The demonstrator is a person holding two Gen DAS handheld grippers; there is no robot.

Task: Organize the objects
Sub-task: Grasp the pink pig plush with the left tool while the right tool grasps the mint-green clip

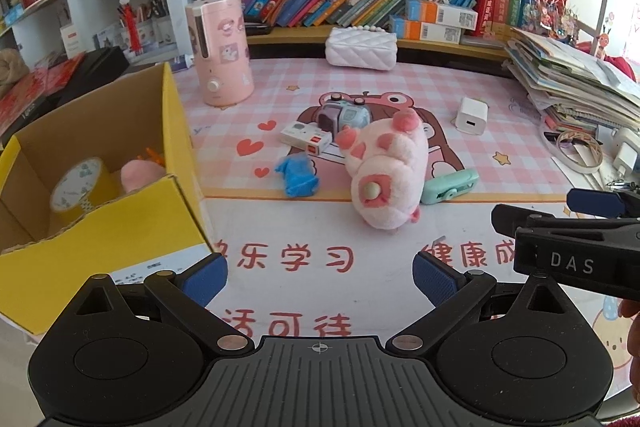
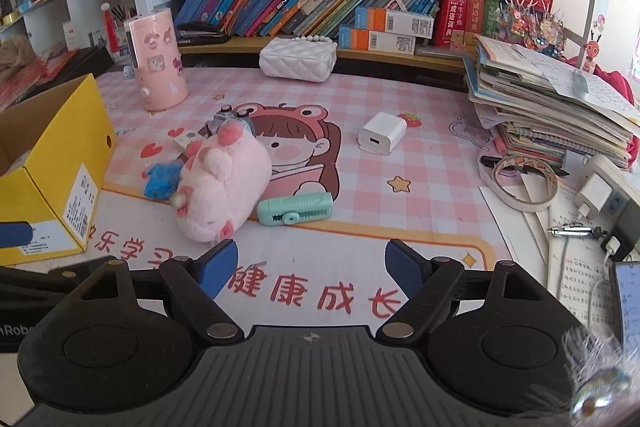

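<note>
A pink plush toy (image 1: 384,175) lies on the pink desk mat (image 1: 320,83), also in the right wrist view (image 2: 222,183). Around it lie a blue soft toy (image 1: 298,175), a mint green clip-like gadget (image 1: 450,187), a small white box (image 1: 306,139), a grey-purple toy (image 1: 344,117) and a white charger (image 1: 472,115). A yellow cardboard box (image 1: 120,235) at the left holds a tape roll (image 1: 76,187) and a pink toy (image 1: 140,175). My left gripper (image 1: 320,275) is open and empty, short of the plush. My right gripper (image 2: 310,267) is open and empty, near the mint gadget (image 2: 296,209).
A pink humidifier (image 1: 222,51) and a white quilted purse (image 1: 360,47) stand at the back before a bookshelf. A stack of books and papers (image 2: 552,103), a tape ring (image 2: 524,183) and a power strip (image 2: 612,195) fill the right side.
</note>
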